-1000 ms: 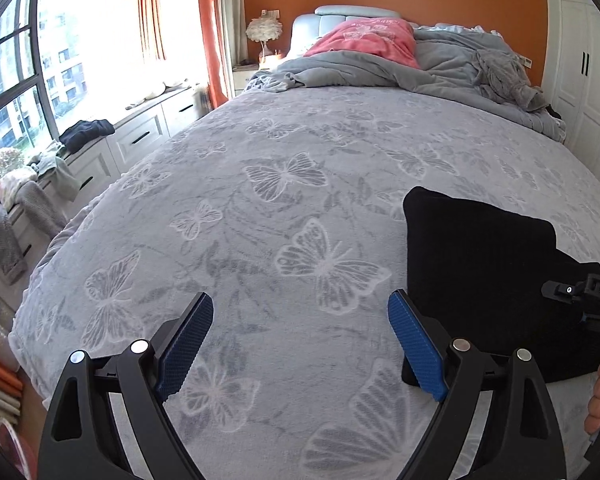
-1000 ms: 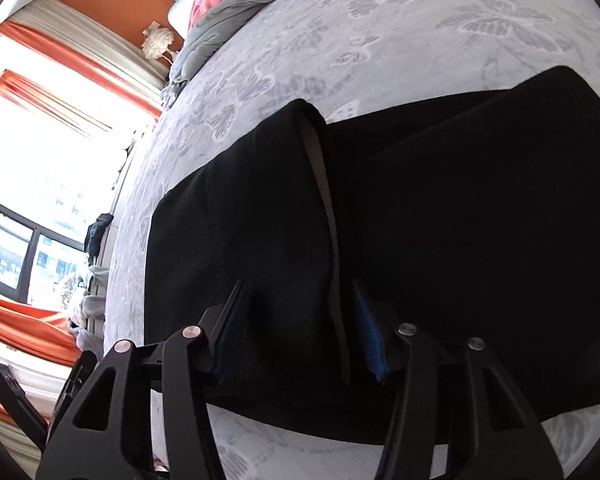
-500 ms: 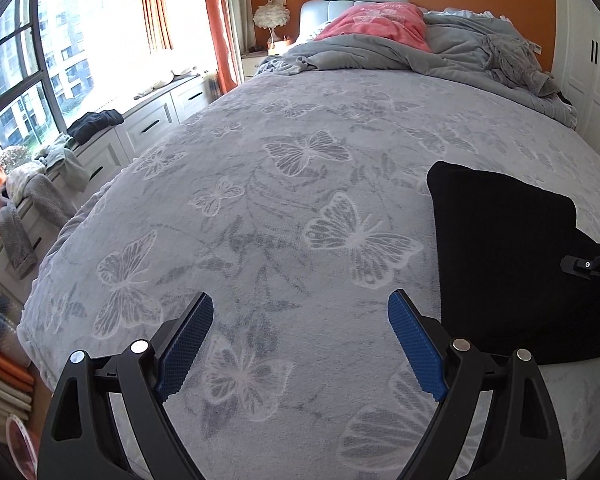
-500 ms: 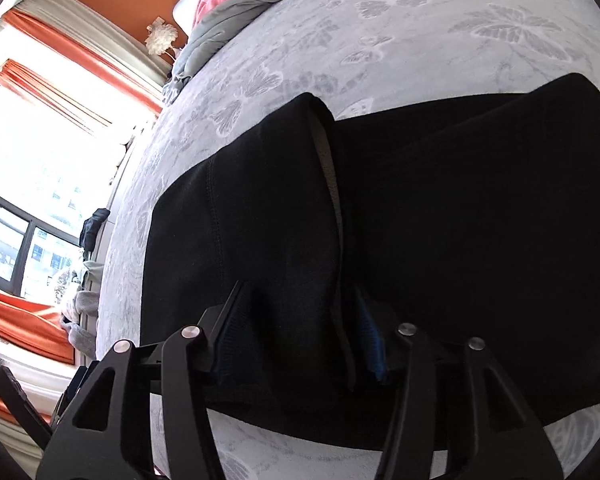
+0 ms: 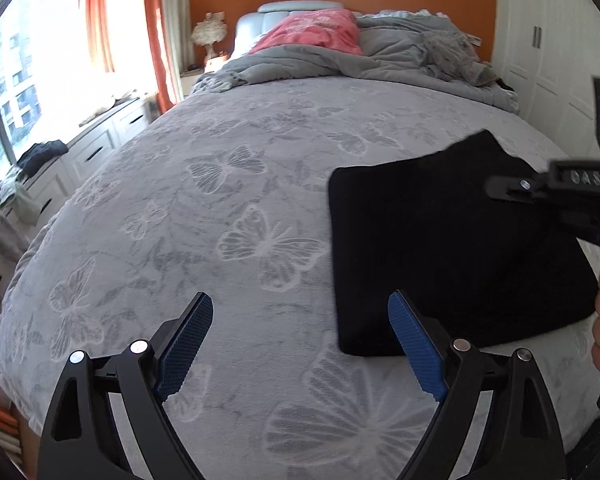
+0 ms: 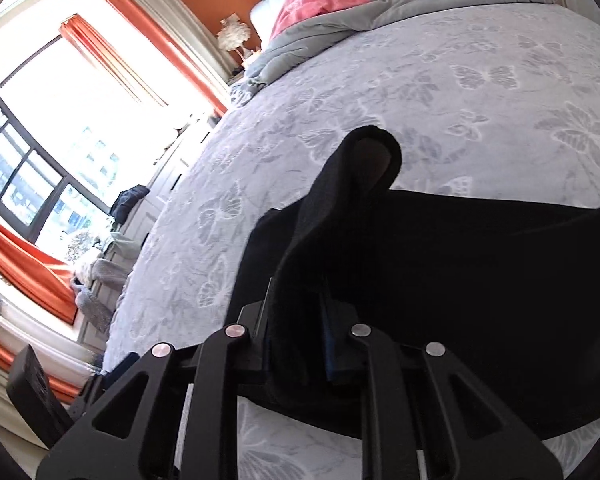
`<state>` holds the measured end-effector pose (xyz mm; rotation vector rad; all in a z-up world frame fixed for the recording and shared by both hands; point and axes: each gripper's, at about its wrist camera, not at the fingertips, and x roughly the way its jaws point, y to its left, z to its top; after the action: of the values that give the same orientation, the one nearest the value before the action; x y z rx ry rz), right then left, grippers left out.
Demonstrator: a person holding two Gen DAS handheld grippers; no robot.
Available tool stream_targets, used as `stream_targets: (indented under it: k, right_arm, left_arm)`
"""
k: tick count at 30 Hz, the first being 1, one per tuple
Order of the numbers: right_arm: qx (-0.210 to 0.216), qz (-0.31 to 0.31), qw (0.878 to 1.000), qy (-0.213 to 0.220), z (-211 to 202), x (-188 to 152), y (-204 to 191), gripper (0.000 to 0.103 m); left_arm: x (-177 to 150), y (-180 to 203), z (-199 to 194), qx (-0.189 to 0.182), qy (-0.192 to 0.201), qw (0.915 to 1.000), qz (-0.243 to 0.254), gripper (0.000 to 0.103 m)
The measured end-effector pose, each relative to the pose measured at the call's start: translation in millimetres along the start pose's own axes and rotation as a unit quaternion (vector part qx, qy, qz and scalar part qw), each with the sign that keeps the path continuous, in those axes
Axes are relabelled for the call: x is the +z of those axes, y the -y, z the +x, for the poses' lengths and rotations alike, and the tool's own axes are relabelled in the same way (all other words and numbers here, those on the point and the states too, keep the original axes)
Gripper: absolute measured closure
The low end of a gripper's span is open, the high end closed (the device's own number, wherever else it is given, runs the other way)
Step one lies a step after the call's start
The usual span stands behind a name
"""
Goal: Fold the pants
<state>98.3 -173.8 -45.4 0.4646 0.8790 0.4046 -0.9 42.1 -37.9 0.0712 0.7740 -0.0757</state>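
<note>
Right wrist view: the right gripper (image 6: pixel 296 328) tilts downward, jaws closing on a raised fold of the black pants (image 6: pixel 480 280).
Its neighbour, the left gripper (image 5: pixel 300 344), hovers with fingers wide apart over the butterfly bedspread (image 5: pixel 228 184), just beside the pants lying there.

A bed (image 5: pixel 228 208) under a grey butterfly-print blanket bears folded black pants (image 5: pixel 440 248), a rumpled grey duvet (image 5: pixel 400 56) and a pink pillow (image 5: pixel 316 32)

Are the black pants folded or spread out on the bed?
Folded: the pants form a compact rectangle on the bed, one bunched edge pinched in the closing right tongs.
</note>
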Motion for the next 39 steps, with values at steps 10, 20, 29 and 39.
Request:
stream_targets:
  k: [10,20,29,39]
  right_arm:
    - [0.024,0.016,0.999,-0.025,-4,-1,11,0.086]
    - [0.017,0.049,0.999,0.017,-39,5,44,0.046]
    - [-0.292,-0.096,0.951,0.03,-80,-8,79,0.017]
    - [-0.179,0.082,0.98,-0.031,-78,-49,203,0.077]
  left_arm:
    - [9,110,45,-0.03,0.011,0.9912,0.128,0.04]
    - [45,74,62,-0.111,0.0,0.9937,-0.017,0.093]
    - [34,-148,38,-0.063,-0.005,0.944,-0.324,0.093]
    - [-15,-152,85,-0.052,-0.09,0.9328,-0.345,0.093]
